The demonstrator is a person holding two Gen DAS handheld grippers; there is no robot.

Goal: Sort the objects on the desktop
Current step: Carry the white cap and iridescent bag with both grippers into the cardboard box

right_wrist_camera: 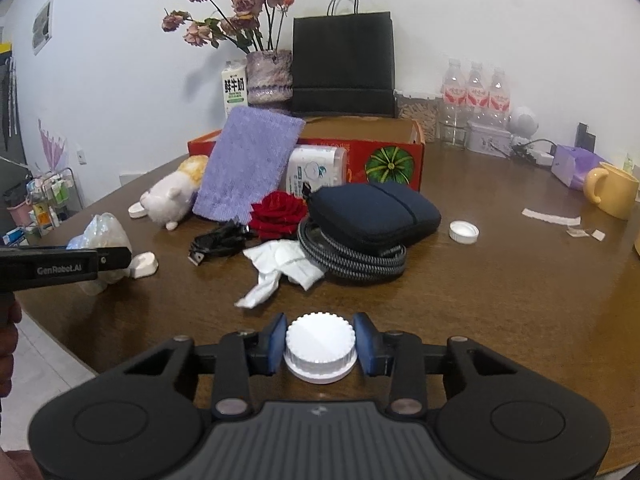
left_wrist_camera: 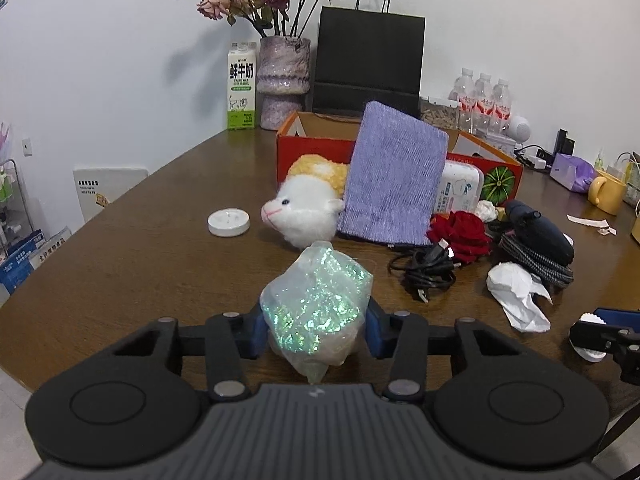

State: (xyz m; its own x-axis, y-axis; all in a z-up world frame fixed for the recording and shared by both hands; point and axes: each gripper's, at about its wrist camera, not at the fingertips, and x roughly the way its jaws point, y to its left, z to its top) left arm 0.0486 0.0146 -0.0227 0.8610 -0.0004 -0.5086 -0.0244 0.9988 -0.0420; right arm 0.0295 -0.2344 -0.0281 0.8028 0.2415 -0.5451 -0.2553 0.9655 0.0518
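The left gripper (left_wrist_camera: 316, 330) has its blue pads pressed against both sides of a crumpled clear plastic bag flecked with iridescent green glitter (left_wrist_camera: 318, 304), so its jaws stand partly closed on the bag, close to the near edge of the dark brown wooden table (left_wrist_camera: 140, 248). The right gripper (right_wrist_camera: 320, 344) is narrowed onto a round white ridged plastic cap (right_wrist_camera: 320, 346), one blue pad touching each side of it. Taking the red cardboard box printed with a green pumpkin (right_wrist_camera: 384, 156) as landmark: a flat lilac woven cloth pouch (right_wrist_camera: 248, 164) leans tilted against its front wall, a white and yellow plush toy animal (right_wrist_camera: 172, 196) lies in front of the box beside that pouch, and a dark navy soft case (right_wrist_camera: 376, 208) rests on a coiled grey braided cable (right_wrist_camera: 352, 258) in front of the box. Both held things sit well in front of the box, nearer the cameras.
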